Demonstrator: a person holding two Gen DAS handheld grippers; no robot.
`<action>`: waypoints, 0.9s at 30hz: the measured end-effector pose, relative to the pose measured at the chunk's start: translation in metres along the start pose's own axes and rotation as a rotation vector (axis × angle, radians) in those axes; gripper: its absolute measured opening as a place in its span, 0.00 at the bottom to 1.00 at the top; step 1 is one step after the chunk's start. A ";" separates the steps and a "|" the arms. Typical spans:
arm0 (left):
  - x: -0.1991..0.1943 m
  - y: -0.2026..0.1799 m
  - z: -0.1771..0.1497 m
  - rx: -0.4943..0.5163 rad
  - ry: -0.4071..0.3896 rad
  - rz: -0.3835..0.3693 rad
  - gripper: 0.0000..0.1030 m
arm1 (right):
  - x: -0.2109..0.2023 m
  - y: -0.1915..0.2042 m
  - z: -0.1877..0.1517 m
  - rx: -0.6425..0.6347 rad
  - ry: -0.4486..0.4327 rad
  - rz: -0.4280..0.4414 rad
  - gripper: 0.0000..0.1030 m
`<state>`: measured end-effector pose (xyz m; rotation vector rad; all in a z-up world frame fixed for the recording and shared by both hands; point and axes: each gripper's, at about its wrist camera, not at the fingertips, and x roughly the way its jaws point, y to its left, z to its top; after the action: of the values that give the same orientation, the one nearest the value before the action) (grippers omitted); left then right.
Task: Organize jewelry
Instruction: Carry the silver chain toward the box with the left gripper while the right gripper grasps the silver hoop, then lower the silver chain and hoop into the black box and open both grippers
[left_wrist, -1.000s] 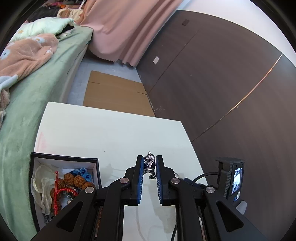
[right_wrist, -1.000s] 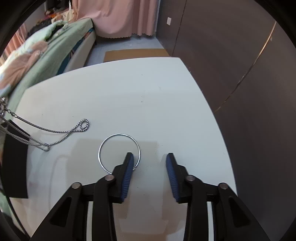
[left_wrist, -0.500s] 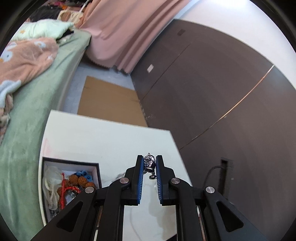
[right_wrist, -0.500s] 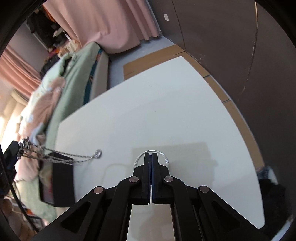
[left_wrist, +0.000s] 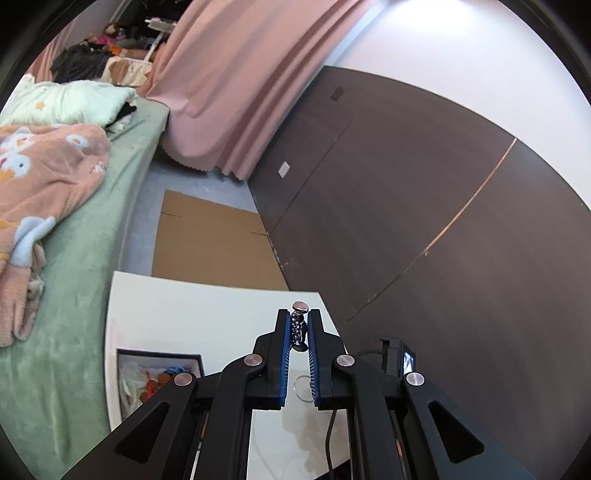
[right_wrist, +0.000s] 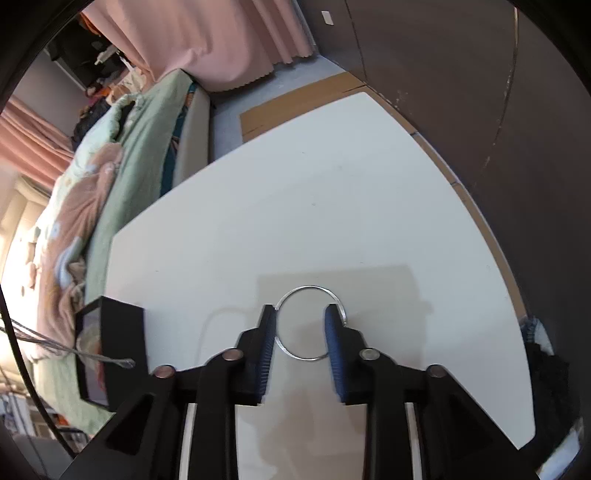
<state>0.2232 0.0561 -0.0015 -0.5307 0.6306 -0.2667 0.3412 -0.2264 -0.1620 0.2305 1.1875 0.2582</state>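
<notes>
My left gripper (left_wrist: 298, 334) is pinched nearly closed on a small silver charm (left_wrist: 298, 328). The charm sits between the blue pads, and its round top pokes out above them. A thin silver chain (right_wrist: 66, 349) hangs from it; in the right view it comes in from the left edge and droops across the front of the black box (right_wrist: 118, 332). Its looped end hangs at the box's dark side. I hold the charm up above the white surface (left_wrist: 192, 317).

The black box (left_wrist: 159, 373) stands at the left edge of the surface, next to the green bed (left_wrist: 74, 280). Inside I see a white pouch, brown beads, red cord and something blue.

My right gripper (right_wrist: 300, 328) points down at the surface and its jaws have just been opening. They stand partly open over a thin silver ring (right_wrist: 309, 288). The ring lies flat on the surface. One blue pad is at its left side and the other at its right side. The pads do not squeeze it, and I cannot tell if they touch it.

A pink curtain (left_wrist: 240, 85) hangs past the bed, and flat brown cardboard (left_wrist: 210, 243) lies on the floor.
</notes>
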 end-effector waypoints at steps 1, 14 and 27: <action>-0.003 0.000 0.003 -0.002 -0.008 0.001 0.09 | 0.000 -0.001 0.000 0.001 0.000 -0.013 0.28; -0.043 -0.011 0.039 0.038 -0.108 0.021 0.09 | 0.012 0.004 -0.009 -0.074 0.029 -0.192 0.07; -0.055 0.012 0.039 0.040 -0.114 0.094 0.09 | -0.026 0.015 -0.007 -0.068 -0.103 0.008 0.04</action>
<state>0.2050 0.1030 0.0450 -0.4730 0.5374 -0.1585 0.3244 -0.2199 -0.1368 0.1870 1.0743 0.2902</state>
